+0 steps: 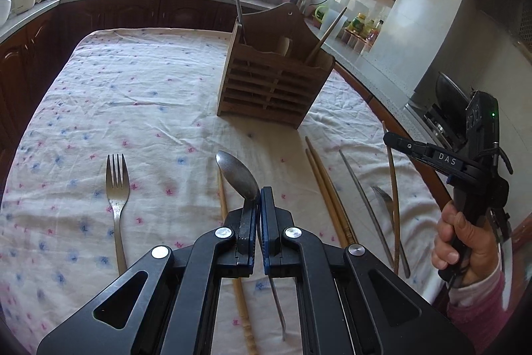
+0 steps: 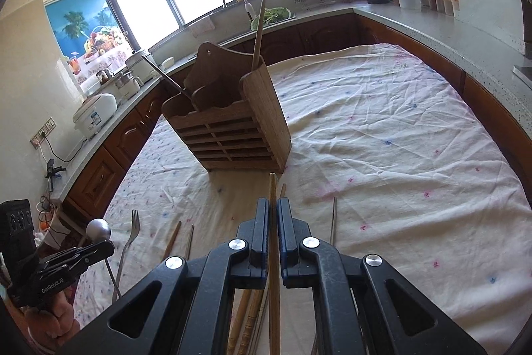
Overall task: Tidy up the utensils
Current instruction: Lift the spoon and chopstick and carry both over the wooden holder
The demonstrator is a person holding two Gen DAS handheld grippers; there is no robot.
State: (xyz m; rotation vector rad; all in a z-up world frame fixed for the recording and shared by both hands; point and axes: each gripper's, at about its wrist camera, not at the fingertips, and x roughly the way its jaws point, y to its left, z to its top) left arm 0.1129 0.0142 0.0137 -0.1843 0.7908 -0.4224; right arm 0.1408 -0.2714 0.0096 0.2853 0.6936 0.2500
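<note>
Left hand-held gripper (image 1: pixel 258 198): closed on metal spoon (image 1: pixel 237 174), bowel fwd past tips, handle trailing under the jaws, lifted clear of cloth-covered desk (image 1: pixel 139 95). Right hand-held gripper (image 2: pixel 273 208): clamped on wooden chopstick (image 2: pixel 273 242), tip pointing twd wooden utensil caddy (image 2: pixel 232 125). Caddy upright nr far edge of desk, metal utensil in L compartment, wooden stick in R. Fork (image 1: pixel 117 188) flat nr left edge. Loose chopsticks (image 1: pixel 327 188) & second fork (image 1: pixel 382 195) lying twd right edge.
</note>
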